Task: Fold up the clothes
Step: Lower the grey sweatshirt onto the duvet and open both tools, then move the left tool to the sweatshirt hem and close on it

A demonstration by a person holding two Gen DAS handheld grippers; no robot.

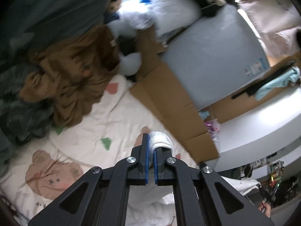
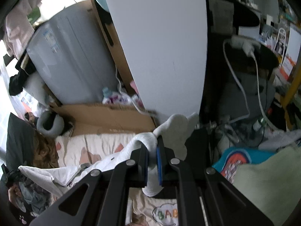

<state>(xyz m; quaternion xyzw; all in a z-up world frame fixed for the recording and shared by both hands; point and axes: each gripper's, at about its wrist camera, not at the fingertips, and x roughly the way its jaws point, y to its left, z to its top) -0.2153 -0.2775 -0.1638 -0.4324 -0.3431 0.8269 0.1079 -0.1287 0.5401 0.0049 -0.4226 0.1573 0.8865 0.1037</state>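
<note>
We hold the white garment [image 2: 56, 173] lifted above the bear-print bedsheet [image 1: 79, 131], left tongs [image 1: 150, 150] and right tongs [image 2: 152, 156] each clenched on bunched edges; thin bites may slip, spoiling the fold.

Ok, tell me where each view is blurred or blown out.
Left wrist view: motion blur smears the brown garment and the clutter above it; the left claw on the white garment stays sharp. Right wrist view: sharper overall, window light blown out at the left edge, right claw crisp.
</note>
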